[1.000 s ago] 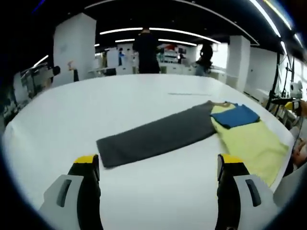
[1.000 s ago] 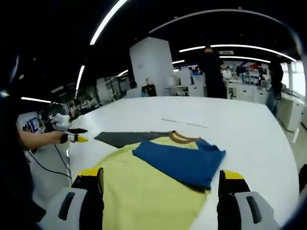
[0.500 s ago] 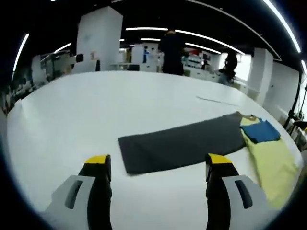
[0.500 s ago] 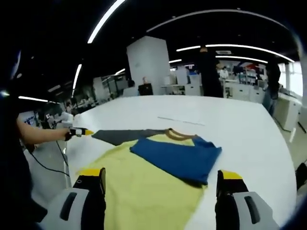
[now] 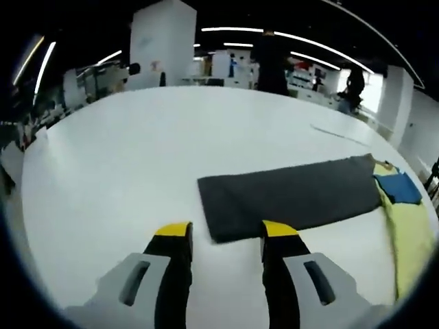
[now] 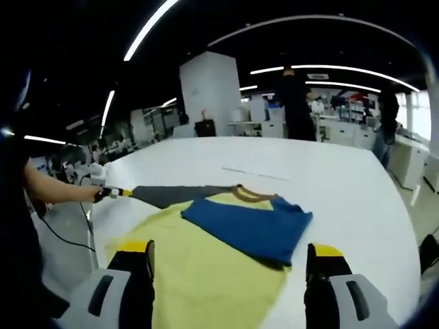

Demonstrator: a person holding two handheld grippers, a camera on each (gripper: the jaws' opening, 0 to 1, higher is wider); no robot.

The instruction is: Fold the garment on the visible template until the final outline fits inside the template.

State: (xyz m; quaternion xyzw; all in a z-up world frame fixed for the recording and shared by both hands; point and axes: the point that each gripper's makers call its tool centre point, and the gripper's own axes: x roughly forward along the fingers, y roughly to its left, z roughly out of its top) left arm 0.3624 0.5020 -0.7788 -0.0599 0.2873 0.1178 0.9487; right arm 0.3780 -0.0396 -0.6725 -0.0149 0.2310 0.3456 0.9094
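Observation:
A garment lies spread on the white table (image 5: 116, 151): a yellow body (image 6: 206, 274), a blue sleeve (image 6: 247, 226) folded over it, a brown collar (image 6: 250, 194) and a long dark grey sleeve (image 5: 295, 195) stretched out flat. My left gripper (image 5: 225, 233) is low at the free end of the grey sleeve, jaws narrowed but still apart, the sleeve's corner between the tips. In the right gripper view the left gripper (image 6: 113, 193) shows at the grey sleeve (image 6: 171, 195) end. My right gripper (image 6: 230, 250) hovers open over the yellow body.
A thin pale line (image 5: 339, 133) lies on the table beyond the garment. A person's arm (image 6: 55, 192) reaches in from the left. People (image 5: 271, 58) and white pillars (image 5: 161, 41) stand behind the table. The table edge (image 6: 96, 233) runs close to the yellow hem.
My left gripper has moved in on the grey sleeve's end and its jaws have narrowed a lot. The right gripper stays open and has barely moved.

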